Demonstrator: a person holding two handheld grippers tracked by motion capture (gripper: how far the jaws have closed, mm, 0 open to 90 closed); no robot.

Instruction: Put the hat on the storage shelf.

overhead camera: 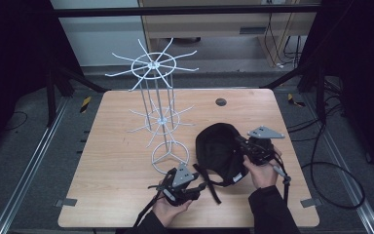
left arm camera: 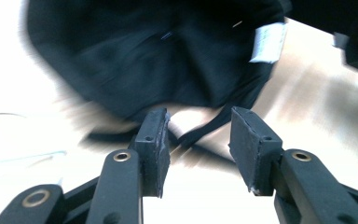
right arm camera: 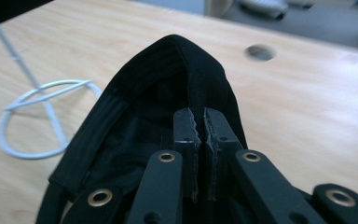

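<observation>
Black cap (overhead camera: 219,151): its rim is pinched between the pressed-together jaws of the right hand-held gripper (right arm camera: 200,122), crown down, inside facing up. The left hand-held gripper (left arm camera: 199,142) has spread jaws with nothing between them; the cap's strap (left arm camera: 205,130) lies just beyond. Light wooden desk (overhead camera: 117,161) beneath. A white wire rack (overhead camera: 158,112) stands beyond the left hand-held gripper. Dark drapes surround.
</observation>
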